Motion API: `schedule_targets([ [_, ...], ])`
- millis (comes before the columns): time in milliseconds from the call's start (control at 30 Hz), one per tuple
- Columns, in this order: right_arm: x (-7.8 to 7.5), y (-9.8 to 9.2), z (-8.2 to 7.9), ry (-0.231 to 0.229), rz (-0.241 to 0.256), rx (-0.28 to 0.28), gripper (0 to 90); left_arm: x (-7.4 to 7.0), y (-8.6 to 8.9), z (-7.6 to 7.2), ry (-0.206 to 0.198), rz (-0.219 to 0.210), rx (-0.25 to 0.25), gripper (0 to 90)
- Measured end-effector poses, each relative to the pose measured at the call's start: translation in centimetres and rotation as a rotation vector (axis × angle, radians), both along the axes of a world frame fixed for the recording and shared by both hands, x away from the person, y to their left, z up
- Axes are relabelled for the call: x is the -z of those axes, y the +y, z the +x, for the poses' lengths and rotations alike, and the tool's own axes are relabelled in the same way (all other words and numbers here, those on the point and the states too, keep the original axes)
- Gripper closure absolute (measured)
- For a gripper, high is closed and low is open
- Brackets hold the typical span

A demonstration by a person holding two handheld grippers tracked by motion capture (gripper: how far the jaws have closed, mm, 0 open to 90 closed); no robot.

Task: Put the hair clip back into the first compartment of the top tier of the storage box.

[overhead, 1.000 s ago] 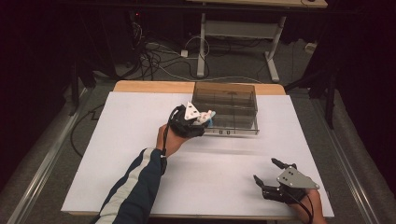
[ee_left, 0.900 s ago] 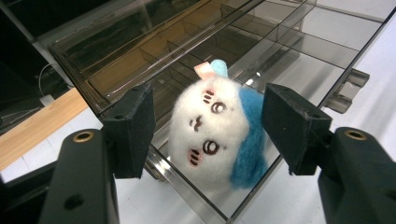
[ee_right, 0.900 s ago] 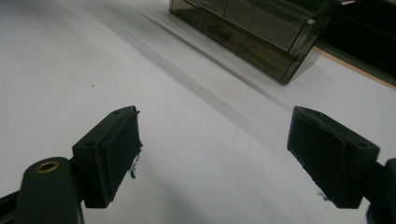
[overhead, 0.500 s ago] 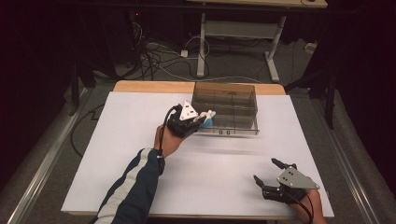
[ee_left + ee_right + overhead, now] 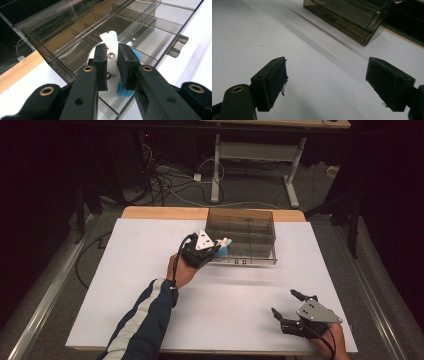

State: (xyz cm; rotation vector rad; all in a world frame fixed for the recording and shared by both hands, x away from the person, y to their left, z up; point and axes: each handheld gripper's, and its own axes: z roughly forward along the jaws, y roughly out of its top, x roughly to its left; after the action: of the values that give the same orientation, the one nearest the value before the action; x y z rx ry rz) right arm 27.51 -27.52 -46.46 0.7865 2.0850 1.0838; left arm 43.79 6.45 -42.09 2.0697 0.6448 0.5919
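My left gripper (image 5: 216, 248) is shut on a small white and blue plush toy (image 5: 112, 53), held over the front left corner of a smoky clear compartment box (image 5: 245, 235). In the left gripper view the toy (image 5: 110, 40) pokes out between the two black pads (image 5: 101, 66), above the box's open drawer with its dividers (image 5: 150, 37). My right gripper (image 5: 289, 309) rests near the table's front right edge, jaws wide apart with nothing between them. In the right gripper view its pads (image 5: 274, 80) frame bare white tabletop, with the box (image 5: 347, 15) farther off.
The white table top (image 5: 150, 270) lies on a wooden board (image 5: 160, 212). Past the far edge are cables on the floor (image 5: 175, 185) and the legs of another desk (image 5: 250, 155). A metal rail (image 5: 45, 290) runs along the left.
The left gripper with the toy has drifted slightly back and toward the box's front left corner. The right gripper has stayed put.
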Motion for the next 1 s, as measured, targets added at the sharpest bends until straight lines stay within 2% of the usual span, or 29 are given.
schedule_targets([
  [67, 0.0, 0.0, 0.0, 0.001, -0.001, 0.001, 17.6, 0.0, 0.0, 0.0, -0.005, -0.005, -0.006, 75.7],
  [133, 0.0, 0.0, 0.0, 0.0, -0.001, 0.0, 17.6, 0.0, 0.0, 0.0, -0.007, -0.007, -0.014, 70.6],
  [333, -0.1, -0.1, 0.0, -0.004, 0.004, 0.005, 17.6, -0.3, 0.2, -0.2, -0.023, -0.012, -0.017, 70.6],
  [600, -0.1, 0.0, 0.0, -0.005, 0.006, 0.006, 17.6, -1.1, 0.5, -0.7, -0.064, -0.019, -0.015, 70.4],
  [667, -0.1, 0.0, 0.0, -0.008, 0.003, 0.005, 17.6, -1.2, 0.5, -0.8, -0.076, -0.007, -0.02, 65.6],
  [800, -0.1, 0.1, -0.1, -0.004, 0.003, 0.002, 17.6, -1.4, 0.6, -1.0, -0.083, 0.002, -0.012, 64.2],
  [967, 0.0, 0.1, 0.0, -0.004, 0.003, 0.002, 17.6, -1.4, 0.5, -1.2, -0.088, 0.021, 0.011, 55.2],
  [1000, 0.0, 0.1, 0.0, -0.003, 0.002, 0.002, 17.6, -1.4, 0.5, -1.2, -0.087, 0.021, 0.013, 50.6],
])
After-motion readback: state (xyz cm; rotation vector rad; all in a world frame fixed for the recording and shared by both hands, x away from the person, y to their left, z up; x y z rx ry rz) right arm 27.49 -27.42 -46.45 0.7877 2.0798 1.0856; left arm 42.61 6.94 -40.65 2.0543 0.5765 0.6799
